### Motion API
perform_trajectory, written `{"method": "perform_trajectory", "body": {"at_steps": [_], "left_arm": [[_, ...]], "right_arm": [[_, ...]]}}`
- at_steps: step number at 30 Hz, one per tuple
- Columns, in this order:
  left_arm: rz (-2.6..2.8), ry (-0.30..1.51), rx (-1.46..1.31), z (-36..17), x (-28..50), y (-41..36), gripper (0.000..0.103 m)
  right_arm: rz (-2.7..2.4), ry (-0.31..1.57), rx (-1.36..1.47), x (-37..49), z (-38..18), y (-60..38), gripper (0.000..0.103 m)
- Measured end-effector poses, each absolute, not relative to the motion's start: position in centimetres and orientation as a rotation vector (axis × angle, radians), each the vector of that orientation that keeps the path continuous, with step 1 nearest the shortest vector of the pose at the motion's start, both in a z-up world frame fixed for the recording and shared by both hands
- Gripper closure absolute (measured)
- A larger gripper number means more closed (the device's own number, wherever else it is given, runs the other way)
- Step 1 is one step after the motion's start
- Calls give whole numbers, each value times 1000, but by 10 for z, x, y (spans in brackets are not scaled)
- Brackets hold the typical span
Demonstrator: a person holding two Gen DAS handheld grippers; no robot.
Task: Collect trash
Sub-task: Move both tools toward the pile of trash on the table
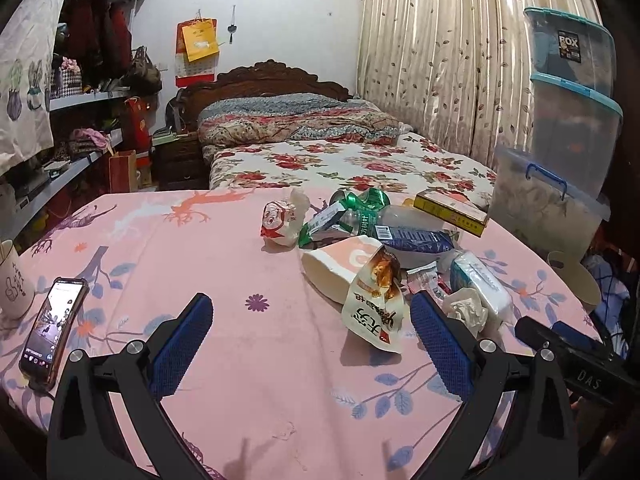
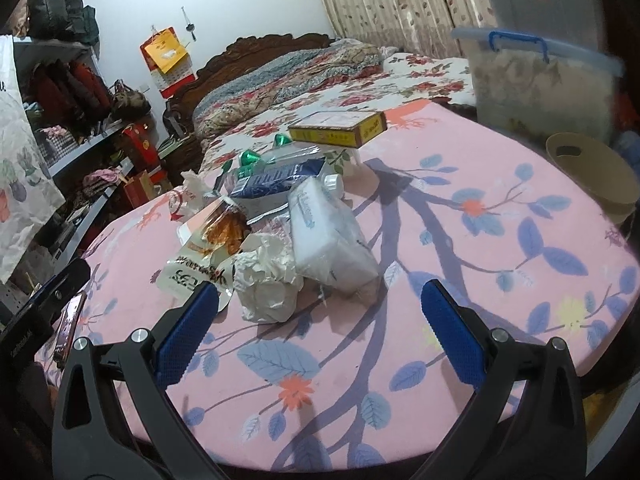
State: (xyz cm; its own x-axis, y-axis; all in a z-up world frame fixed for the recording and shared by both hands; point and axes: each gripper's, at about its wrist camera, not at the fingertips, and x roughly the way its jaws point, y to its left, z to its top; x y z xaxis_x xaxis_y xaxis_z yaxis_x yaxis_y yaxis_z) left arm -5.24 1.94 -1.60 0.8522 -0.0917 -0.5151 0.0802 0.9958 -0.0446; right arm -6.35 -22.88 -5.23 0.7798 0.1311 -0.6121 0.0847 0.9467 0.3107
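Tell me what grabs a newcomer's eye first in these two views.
A heap of trash on the pink floral tablecloth: a snack bag, crumpled tissue and a yellow box at the far edge. Both the left gripper and right gripper hover open before it. A lit phone lies far left.

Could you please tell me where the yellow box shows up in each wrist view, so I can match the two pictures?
Left wrist view: the yellow box lies at the far right end of the trash pile, right of centre.
Right wrist view: the yellow box sits upper centre, topping the pile's far end.
Shared landmark: the crumpled white paper at the pile's near edge.
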Motion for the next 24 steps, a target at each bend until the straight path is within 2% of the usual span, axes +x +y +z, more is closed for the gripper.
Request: {"method": "perform_trajectory", "body": {"at_steps": [21,24], "left_arm": [[-95,580,-20,-22,-46,19,9],[-95,582,-18,-22,-45,19,9]], "right_arm": [[90,690,305,-62,-54,-223,3],[90,697,309,-61,-55,-224,7]]}}
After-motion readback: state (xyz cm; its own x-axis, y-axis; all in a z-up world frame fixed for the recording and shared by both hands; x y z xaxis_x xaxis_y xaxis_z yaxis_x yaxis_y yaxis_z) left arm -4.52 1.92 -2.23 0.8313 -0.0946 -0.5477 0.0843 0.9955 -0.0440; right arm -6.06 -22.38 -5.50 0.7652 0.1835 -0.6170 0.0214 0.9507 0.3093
